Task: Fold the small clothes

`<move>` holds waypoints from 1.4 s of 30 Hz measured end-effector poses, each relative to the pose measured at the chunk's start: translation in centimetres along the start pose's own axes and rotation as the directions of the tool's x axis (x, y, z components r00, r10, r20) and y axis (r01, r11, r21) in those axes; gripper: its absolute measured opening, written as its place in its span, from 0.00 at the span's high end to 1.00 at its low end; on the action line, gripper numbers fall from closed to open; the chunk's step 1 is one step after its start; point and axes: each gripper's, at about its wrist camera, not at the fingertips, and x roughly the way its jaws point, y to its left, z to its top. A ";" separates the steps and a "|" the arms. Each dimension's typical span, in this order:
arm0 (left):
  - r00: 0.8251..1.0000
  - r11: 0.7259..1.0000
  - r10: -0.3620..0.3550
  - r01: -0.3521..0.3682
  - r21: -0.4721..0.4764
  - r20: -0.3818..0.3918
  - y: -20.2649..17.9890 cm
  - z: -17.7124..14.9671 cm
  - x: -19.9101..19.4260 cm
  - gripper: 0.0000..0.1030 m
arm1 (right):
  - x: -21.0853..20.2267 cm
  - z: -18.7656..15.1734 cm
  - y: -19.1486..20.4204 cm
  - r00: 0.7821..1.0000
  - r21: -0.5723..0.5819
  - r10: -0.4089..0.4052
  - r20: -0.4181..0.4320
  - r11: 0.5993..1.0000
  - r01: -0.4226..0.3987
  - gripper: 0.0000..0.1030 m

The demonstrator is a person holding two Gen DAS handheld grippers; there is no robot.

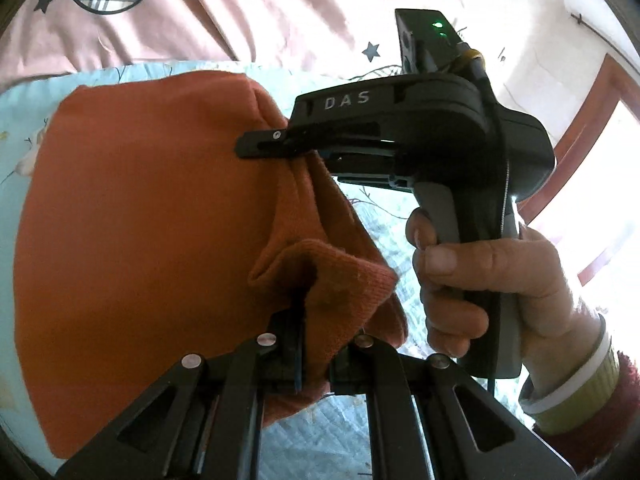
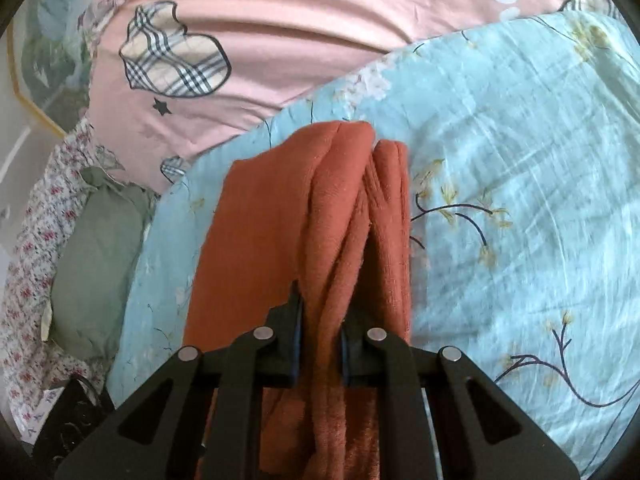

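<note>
Nearest in the left wrist view, the left gripper [image 1: 310, 344] has its jaws drawn narrow on a ribbed cuff of the orange garment [image 1: 132, 216], the cloth bunched up between the black fingers. Past it, the right gripper [image 1: 264, 146] reaches in from the right, its fingers pinched on a folded edge of the same garment, with the person's hand [image 1: 472, 276] wrapped round its handle. In the right wrist view, the right gripper [image 2: 322, 344] is likewise clamped narrow on gathered folds of the garment [image 2: 280, 208], which runs away from the jaws in long ridges. The garment lies on a blue sheet [image 2: 520, 160] printed with twigs. Further off, a pink quilt [image 2: 300, 40] with plaid patches rises behind, and a green pillow [image 2: 96, 248] sits at the left, beside flowered cloth
</note>
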 end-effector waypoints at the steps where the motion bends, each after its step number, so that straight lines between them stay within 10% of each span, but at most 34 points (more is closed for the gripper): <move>1: 1.000 1.000 0.004 -0.005 0.005 0.004 -0.1 0.2 0.0 0.93 | -0.2 0.2 0.0 1.000 -0.005 0.002 0.007 1.000 -0.002 0.85; 12: 0.998 0.999 -0.043 0.045 0.021 -0.055 1.2 -0.6 -1.3 0.75 | -1.7 -0.9 -1.0 0.995 0.027 -0.085 0.047 0.996 0.084 0.68; 15: 0.998 0.999 -0.049 0.049 0.001 -0.038 2.7 -2.0 -4.5 0.44 | -3.7 -2.0 -1.0 0.989 0.055 -0.119 0.083 0.992 0.114 0.34; 17: 0.999 0.999 -0.037 0.036 -0.032 -0.011 4.7 -2.7 -6.6 0.43 | -4.6 -2.9 -0.8 0.990 0.055 -0.085 0.108 0.995 0.080 0.14; 28: 0.998 0.945 0.057 -0.051 -0.324 0.010 16.7 -1.8 -8.2 0.39 | -1.9 -4.1 -0.4 0.999 0.022 -0.042 0.006 0.999 0.042 0.14; 34: 0.999 0.914 -0.038 0.024 -0.405 -0.028 19.9 -0.3 -4.9 0.34 | -0.1 -3.0 -2.0 0.999 0.090 0.024 -0.035 0.996 -0.021 0.17; 38: 0.995 0.899 -0.104 0.090 -0.428 -0.010 21.0 0.7 -3.0 0.39 | 1.5 -3.1 -2.7 0.995 0.142 0.072 -0.063 0.988 -0.063 0.63; 42: 0.993 0.907 -0.118 0.102 -0.409 -0.015 21.3 1.5 -2.2 0.69 | 1.7 -3.8 -1.8 0.996 0.182 0.081 -0.048 0.981 -0.071 0.70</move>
